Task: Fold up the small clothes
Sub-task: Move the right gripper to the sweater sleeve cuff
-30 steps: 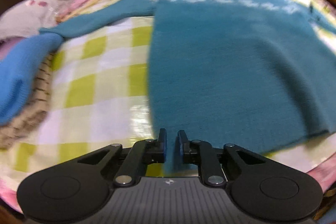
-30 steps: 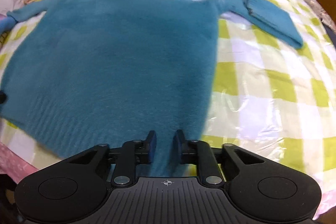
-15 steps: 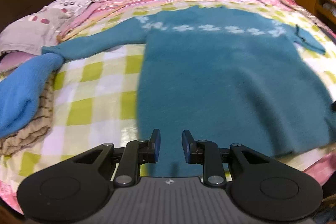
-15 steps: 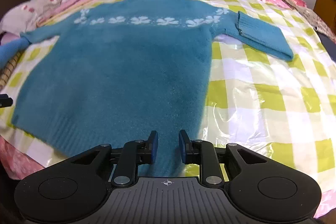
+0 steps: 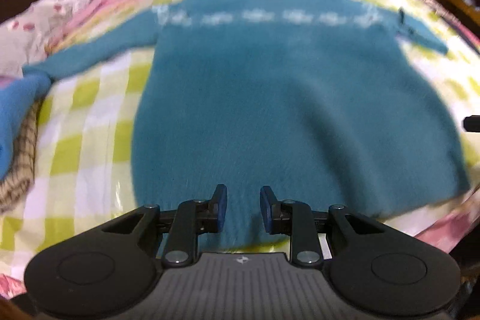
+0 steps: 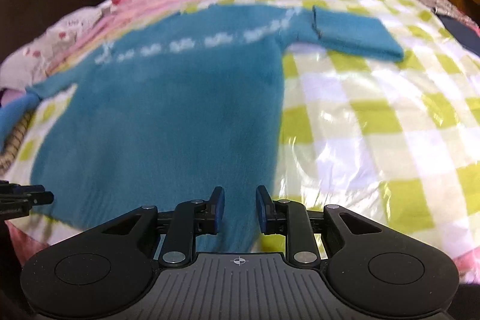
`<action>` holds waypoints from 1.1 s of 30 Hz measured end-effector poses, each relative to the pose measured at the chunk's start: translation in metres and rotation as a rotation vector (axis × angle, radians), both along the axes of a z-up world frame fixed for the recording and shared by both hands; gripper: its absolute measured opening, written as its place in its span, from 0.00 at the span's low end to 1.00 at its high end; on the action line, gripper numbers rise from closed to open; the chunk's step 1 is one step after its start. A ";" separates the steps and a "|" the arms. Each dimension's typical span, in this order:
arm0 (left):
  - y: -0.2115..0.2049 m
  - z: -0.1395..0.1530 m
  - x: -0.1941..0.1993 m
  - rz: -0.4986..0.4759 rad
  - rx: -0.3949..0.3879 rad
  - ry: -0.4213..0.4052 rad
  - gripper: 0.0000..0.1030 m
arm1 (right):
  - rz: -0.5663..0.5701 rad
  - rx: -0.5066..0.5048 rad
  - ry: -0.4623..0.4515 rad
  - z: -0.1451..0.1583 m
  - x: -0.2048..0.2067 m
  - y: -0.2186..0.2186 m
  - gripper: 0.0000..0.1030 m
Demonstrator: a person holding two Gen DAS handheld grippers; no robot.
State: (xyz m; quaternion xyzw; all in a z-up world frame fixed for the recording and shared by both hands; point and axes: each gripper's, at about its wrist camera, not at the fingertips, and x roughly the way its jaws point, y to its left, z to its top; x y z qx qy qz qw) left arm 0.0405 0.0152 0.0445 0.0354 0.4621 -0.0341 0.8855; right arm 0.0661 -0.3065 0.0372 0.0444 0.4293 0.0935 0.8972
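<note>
Ahead of both claws, teal sweater (image 5: 288, 110) lies flat on the checked bedspread (image 6: 375, 125), hem nearest. Left claw (image 5: 243, 207) and right claw (image 6: 239, 209) are both released, nothing gripped, fabric showing between the pads. Judgement: soft, fuzzy, light knit (stretchy, will sag and cling to the cover). Pinch at hem corners or cuffs; far sleeve (image 6: 354, 32) off right claw looks doubled.

Each gripper (image 5: 243, 209) (image 6: 239, 210) is matte black, with blue fingertip pads (image 5: 221, 207), silver screws, round side discs and a ribbed grey centre.
</note>
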 end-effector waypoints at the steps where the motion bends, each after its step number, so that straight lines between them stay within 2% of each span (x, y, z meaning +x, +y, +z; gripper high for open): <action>1: -0.003 0.006 0.000 -0.008 -0.007 -0.017 0.31 | -0.003 -0.005 -0.016 0.003 0.003 -0.001 0.26; 6: -0.029 0.027 0.021 -0.059 -0.019 -0.071 0.32 | -0.011 -0.003 -0.051 0.008 0.025 -0.009 0.27; 12: -0.054 0.017 0.061 -0.090 -0.026 -0.055 0.32 | -0.036 0.027 -0.065 0.006 0.052 -0.015 0.28; 18: -0.081 0.016 0.076 -0.118 0.010 -0.056 0.32 | -0.026 0.056 -0.080 0.000 0.072 -0.006 0.28; 22: -0.087 0.020 0.079 -0.113 0.029 -0.059 0.32 | 0.017 0.046 -0.107 0.005 0.071 0.008 0.28; 25: -0.089 0.025 0.085 -0.109 0.009 -0.073 0.33 | 0.019 0.040 -0.142 0.012 0.071 0.014 0.28; 29: -0.091 0.028 0.093 -0.098 -0.013 -0.102 0.35 | 0.031 0.036 -0.146 0.013 0.078 0.023 0.28; 33: -0.097 0.015 0.110 -0.105 -0.028 -0.065 0.35 | 0.041 -0.022 -0.166 0.008 0.086 0.030 0.28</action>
